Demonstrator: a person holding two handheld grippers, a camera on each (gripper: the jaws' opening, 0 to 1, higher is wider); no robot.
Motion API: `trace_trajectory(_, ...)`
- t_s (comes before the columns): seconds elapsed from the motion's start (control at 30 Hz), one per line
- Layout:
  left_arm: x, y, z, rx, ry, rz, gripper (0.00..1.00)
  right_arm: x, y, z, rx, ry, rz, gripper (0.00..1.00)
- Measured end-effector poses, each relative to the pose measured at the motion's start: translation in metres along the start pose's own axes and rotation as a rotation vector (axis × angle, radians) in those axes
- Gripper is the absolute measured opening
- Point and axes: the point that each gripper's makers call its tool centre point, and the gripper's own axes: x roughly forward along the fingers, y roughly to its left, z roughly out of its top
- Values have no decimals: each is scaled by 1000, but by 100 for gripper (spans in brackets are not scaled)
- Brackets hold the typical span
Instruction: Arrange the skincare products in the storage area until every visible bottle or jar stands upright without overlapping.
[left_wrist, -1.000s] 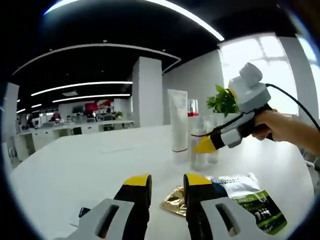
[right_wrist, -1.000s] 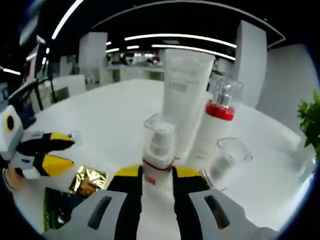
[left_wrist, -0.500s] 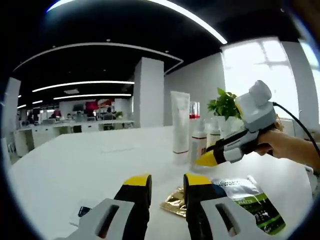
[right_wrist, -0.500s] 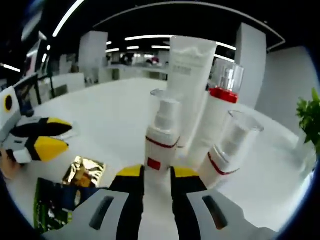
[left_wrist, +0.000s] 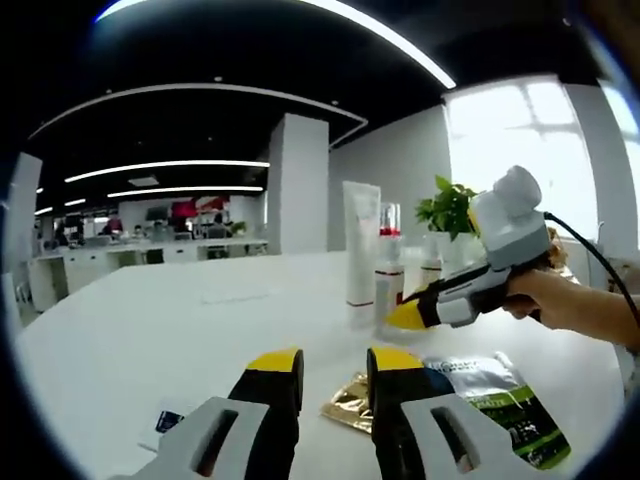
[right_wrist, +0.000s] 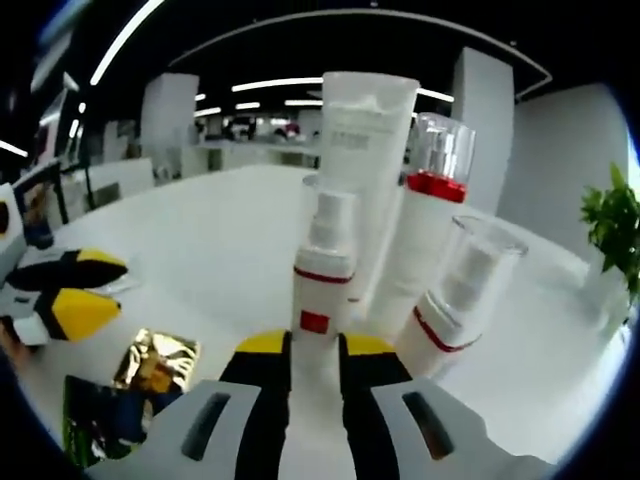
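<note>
Right gripper view, right gripper (right_wrist: 314, 352) jaws now nearly together just behind the upright pump bottle (right_wrist: 323, 283), released since earlier, beside white tube (right_wrist: 362, 160), left gripper (left_wrist: 335, 367) slightly spread over the table (left_wrist: 150, 340).

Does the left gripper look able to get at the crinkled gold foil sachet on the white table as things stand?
Probably yes: the gold foil sachet lies flat just ahead of the open left gripper, nothing between them.

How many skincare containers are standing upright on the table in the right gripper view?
4: a small pump bottle just beyond the right gripper, a tall white tube behind it, a red-collared bottle beside the tube, and a tilted-looking capped bottle nearest right. Others may be hidden.
</note>
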Motion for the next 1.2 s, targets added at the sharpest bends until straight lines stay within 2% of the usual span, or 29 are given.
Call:
trace_trajectory(0.2, -1, 0, 0, -4, -1, 1, 26, -2, 3, 6, -2, -20, 22, 25)
trace_trajectory(0.33, -1, 1, 1, -9, -5, 4, 26, -20, 7, 18, -57, -56, 46, 27)
trace_trajectory(0.43, -1, 1, 1, -12, -6, 4, 26, -42, 6, 30, -120, -92, 67, 24)
trace_trajectory(0.53, -1, 0, 0, -5, -3, 4, 26, -63, 4, 39, -151, -135, 70, 26)
trace_trajectory(0.63, -2, 0, 0, 1, -2, 4, 26, -82, -5, 51, -160, -200, 50, 26)
trace_trajectory(0.73, -2, 1, 0, 6, -4, 8, 26, -94, -22, 58, -157, -274, -4, 27)
trace_trajectory(0.8, -2, 0, 0, 9, -6, 8, 26, -96, -33, 54, -150, -293, -32, 30)
trace_trajectory(0.87, -2, 0, 0, 12, -4, 6, 26, -91, -45, 46, -136, -295, -52, 37)
trace_trajectory(0.93, -2, 0, 0, 16, -5, 6, 26, -80, -50, 33, -54, -271, -32, 41)
trace_trajectory(1.07, -2, -1, 0, 20, -4, 4, 26, -48, -59, 16, 75, -225, 21, 40)
trace_trajectory(1.13, -2, -1, 0, 19, -4, 4, 26, -36, -62, 15, 137, -228, 27, 39)
trace_trajectory(1.2, -2, 0, 0, 13, -6, 4, 26, -27, -65, 14, 156, -223, 24, 35)
